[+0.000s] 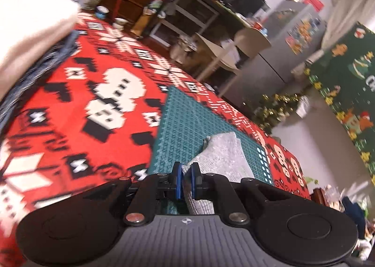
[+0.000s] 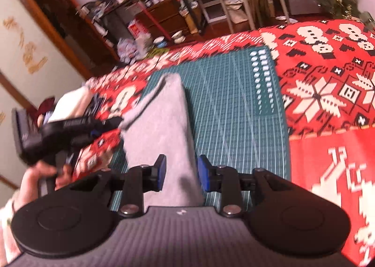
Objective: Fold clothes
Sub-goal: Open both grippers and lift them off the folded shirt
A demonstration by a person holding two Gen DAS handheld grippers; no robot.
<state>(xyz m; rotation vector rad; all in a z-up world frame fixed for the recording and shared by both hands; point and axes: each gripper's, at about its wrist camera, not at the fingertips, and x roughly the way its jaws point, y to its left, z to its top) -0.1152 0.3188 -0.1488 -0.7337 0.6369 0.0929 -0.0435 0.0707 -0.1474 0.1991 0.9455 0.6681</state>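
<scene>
A folded grey cloth (image 2: 161, 126) lies lengthwise on a green cutting mat (image 2: 234, 107). My right gripper (image 2: 181, 176) stands open at the cloth's near end; its blue pads sit on either side of the cloth without pressing it. My left gripper (image 1: 186, 181) is shut on an edge of the same grey cloth (image 1: 222, 156), which hangs lifted off the mat (image 1: 182, 126). In the right wrist view the left gripper (image 2: 112, 124), held by a hand (image 2: 35, 178), pinches the cloth's left edge.
A red patterned tablecloth (image 1: 93, 103) covers the table. A pile of folded clothes, white (image 1: 30, 28) over blue denim (image 1: 46, 60), sits at the table's left. Shelves, chairs and clutter stand beyond the far edge.
</scene>
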